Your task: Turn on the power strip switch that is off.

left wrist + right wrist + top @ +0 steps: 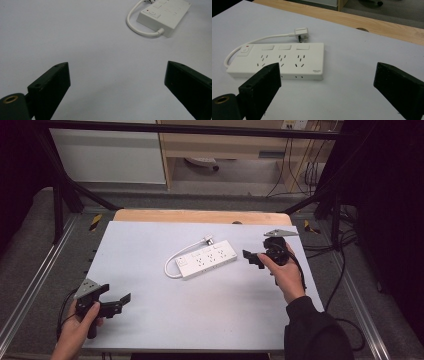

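Right gripper (325,87): jaws stand wide apart with nothing between them but bare table surface. Just ahead of them, slightly toward the left jaw, lies the white power strip (279,61), flat on the table, sockets up, apart from both jaws. Its near long edge runs partly behind the tip of the left jaw in the right gripper view. The cable (265,38) leaves the strip's switch end, loops around the far side and ends in the plug (300,32), which rests on the table just beyond the strip's far edge.

Left gripper (117,85): jaws likewise spread wide and empty. The same strip sits well ahead and off toward the right jaw, only its switch end and the cable loop visible at the top of the left gripper view.

In the high view, the right gripper (254,257) hovers just beside the strip's right end; the left gripper (120,301) is held well apart, over the near left part of the white table (210,315).

Assessment: the step in hand appears to be the approach to the strip; no contact is made. The right gripper is the better placed to act. The next move calls for advancing it so that the jaws straddle either the strip's body across its narrow width or the plug, then closing. The strip is broad and flat, so the jaws must come low and square to avoid sliding it. The left gripper would need a long reach forward to steady the switch end.
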The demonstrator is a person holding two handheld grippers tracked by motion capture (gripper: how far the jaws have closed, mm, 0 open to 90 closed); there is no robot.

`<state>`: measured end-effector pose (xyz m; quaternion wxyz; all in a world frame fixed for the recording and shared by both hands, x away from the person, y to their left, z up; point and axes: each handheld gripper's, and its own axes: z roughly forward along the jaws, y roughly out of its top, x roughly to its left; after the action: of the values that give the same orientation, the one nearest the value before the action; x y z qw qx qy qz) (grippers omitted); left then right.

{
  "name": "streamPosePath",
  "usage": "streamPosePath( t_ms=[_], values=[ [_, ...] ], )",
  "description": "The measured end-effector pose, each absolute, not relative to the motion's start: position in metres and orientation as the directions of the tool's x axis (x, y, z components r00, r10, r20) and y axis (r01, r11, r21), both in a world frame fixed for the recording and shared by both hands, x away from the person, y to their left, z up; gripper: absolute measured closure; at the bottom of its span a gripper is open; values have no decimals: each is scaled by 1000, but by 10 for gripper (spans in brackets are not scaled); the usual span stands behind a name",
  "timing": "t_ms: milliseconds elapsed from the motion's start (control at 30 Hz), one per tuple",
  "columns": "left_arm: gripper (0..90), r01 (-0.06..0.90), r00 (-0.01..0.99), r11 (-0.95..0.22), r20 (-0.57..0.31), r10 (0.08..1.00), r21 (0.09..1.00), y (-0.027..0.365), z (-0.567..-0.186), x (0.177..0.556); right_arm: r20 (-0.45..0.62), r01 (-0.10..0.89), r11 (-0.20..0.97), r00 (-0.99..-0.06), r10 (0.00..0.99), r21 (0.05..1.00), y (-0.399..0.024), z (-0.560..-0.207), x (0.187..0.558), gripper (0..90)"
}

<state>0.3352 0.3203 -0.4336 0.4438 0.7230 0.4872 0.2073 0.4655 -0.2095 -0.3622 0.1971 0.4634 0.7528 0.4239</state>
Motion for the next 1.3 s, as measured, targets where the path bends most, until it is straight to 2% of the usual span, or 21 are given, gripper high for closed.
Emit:
streamPosePath(
  t_ms=[500,1100,1300],
  values=[
    [66,527,429,-131,-129,894,840,322,-436,335,79,479,191,-488,869,857,-198,-355,489,62],
    [66,525,441,-148,-120,889,838,321,-436,334,33,417,177,-450,892,891,-170,-347,516,222],
    [66,526,449,-153,-120,885,837,320,-437,334,6,410,188,-428,904,893,-164,-347,528,317]
  ],
)
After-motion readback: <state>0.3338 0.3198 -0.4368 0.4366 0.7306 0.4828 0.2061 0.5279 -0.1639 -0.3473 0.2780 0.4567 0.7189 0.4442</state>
